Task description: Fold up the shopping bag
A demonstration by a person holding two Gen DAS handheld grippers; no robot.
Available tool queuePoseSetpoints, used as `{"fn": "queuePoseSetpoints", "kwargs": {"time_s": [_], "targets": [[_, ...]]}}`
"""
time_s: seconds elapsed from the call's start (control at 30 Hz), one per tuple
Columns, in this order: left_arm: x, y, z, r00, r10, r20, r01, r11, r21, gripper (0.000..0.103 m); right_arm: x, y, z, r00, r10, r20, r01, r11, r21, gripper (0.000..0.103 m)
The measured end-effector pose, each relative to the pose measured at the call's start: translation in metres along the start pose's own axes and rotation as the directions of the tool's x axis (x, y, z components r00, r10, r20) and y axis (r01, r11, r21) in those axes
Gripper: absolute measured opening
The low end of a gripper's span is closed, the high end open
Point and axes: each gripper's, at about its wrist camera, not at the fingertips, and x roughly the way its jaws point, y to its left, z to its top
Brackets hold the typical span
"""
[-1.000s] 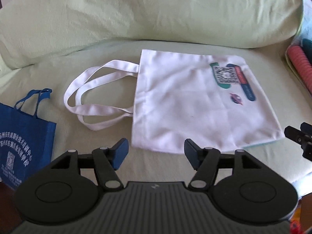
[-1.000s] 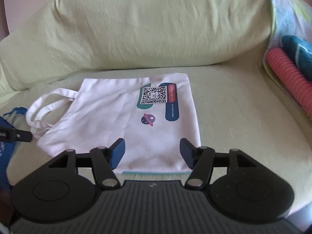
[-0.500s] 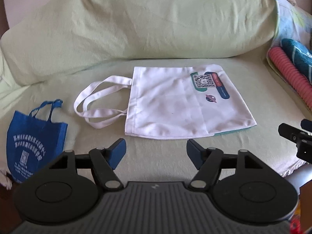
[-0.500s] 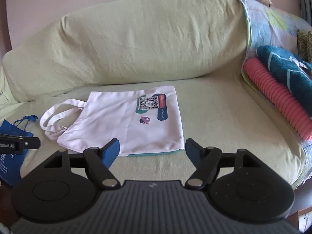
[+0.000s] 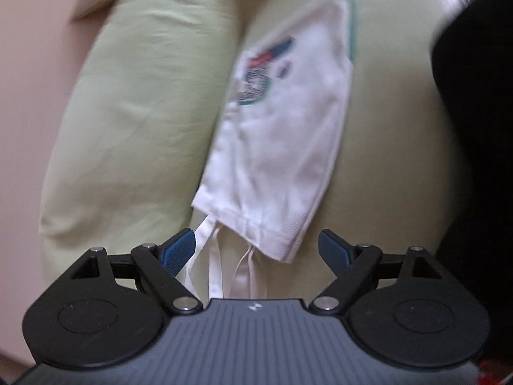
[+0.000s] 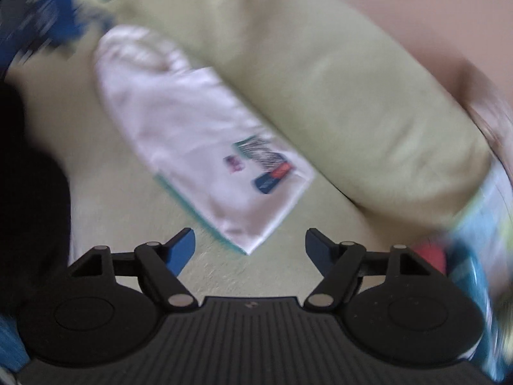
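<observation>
Jaws apart, empty; white bag (image 5: 288, 147) flat, handles (image 5: 214, 269) toward left gripper (image 5: 256, 248).

Both wrist cams rolled, angled down, close over same white bag (image 5: 282, 147).

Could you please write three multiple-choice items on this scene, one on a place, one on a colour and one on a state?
1. Which part of the white bag lies nearest the left gripper?
A. its handles
B. its printed corner
C. its teal-edged bottom

2. What colour is the sofa cover under the bag?
A. pale green
B. red
C. black

3. How do the right gripper and the bag stand?
A. clamped on the bag
B. nothing gripped, bag corner ahead
C. bag lifted in the air

Answers: 1 A, the handles run down between the left fingers; 2 A, green fabric surrounds the bag; 3 B, the pads touch no cloth, though the jaws are closing.
</observation>
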Motion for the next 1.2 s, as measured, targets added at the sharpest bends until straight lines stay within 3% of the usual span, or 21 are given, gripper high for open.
{"fn": "queuePoseSetpoints", "kwargs": {"time_s": [0.13,0.3,0.33,0.4,0.47,0.6,0.7,0.77,0.83,0.87,0.93,1.0,1.07,1.2], "targets": [[0.042,-0.012,-0.011,0.999,-0.041,-0.007,0.042,0.991,0.123,0.074,0.041,0.012,-0.007,1.000,0.016,0.007,-0.014,0.983,-0.185,0.061],[0.071,-0.016,-0.022,0.992,-0.105,0.070,0.093,0.984,0.153,0.032,0.070,0.008,-0.017,0.996,0.042,0.084,-0.019,0.966,-0.259,0.057],[0.077,-0.012,-0.022,0.988,-0.131,0.086,0.118,0.983,0.141,0.028,0.071,0.007,-0.017,0.995,0.046,0.084,-0.023,0.966,-0.257,0.045],[0.082,-0.004,-0.023,0.980,-0.169,0.104,0.156,0.980,0.122,0.025,0.083,-0.001,-0.013,0.992,0.102,0.074,-0.083,0.969,-0.233,0.017],[0.079,0.006,-0.025,0.973,-0.202,0.107,0.195,0.978,0.074,0.024,0.089,-0.002,-0.007,0.990,0.130,0.053,-0.115,0.968,-0.225,0.013],[0.049,0.011,-0.027,0.971,-0.210,0.111,0.204,0.977,0.064,0.023,0.072,-0.010,0.000,0.983,0.178,0.040,-0.168,0.970,-0.178,0.011],[0.012,0.010,-0.033,0.952,-0.276,0.134,0.276,0.961,0.023,0.030,0.040,-0.013,0.005,0.967,0.252,0.034,-0.243,0.956,-0.165,0.011],[0.005,-0.005,-0.041,0.951,-0.283,0.127,0.281,0.959,0.032,0.039,0.021,-0.010,0.001,0.954,0.296,0.039,-0.288,0.947,-0.142,0.014],[0.008,-0.025,-0.051,0.961,-0.247,0.121,0.233,0.965,0.121,0.049,0.015,0.004,-0.011,0.948,0.318,0.029,-0.309,0.937,-0.166,0.023],[0.010,-0.034,-0.056,0.967,-0.226,0.120,0.204,0.965,0.167,0.050,0.015,0.010,-0.017,0.956,0.292,0.034,-0.279,0.937,-0.208,0.032],[0.011,-0.036,-0.063,0.970,-0.188,0.154,0.152,0.965,0.215,0.063,0.017,0.022,-0.029,0.969,0.242,0.046,-0.219,0.931,-0.291,0.047],[0.015,-0.031,-0.067,0.972,-0.168,0.165,0.123,0.959,0.255,0.066,0.017,0.025,-0.037,0.979,0.195,0.062,-0.164,0.929,-0.331,0.062],[0.025,-0.024,-0.074,0.971,-0.166,0.174,0.103,0.941,0.323,0.066,0.017,0.020,-0.040,0.985,0.153,0.079,-0.118,0.933,-0.339,0.065],[0.041,-0.018,-0.085,0.952,-0.177,0.248,0.078,0.928,0.364,0.066,0.028,0.008,-0.052,0.977,0.171,0.130,-0.109,0.914,-0.390,0.066]]}}
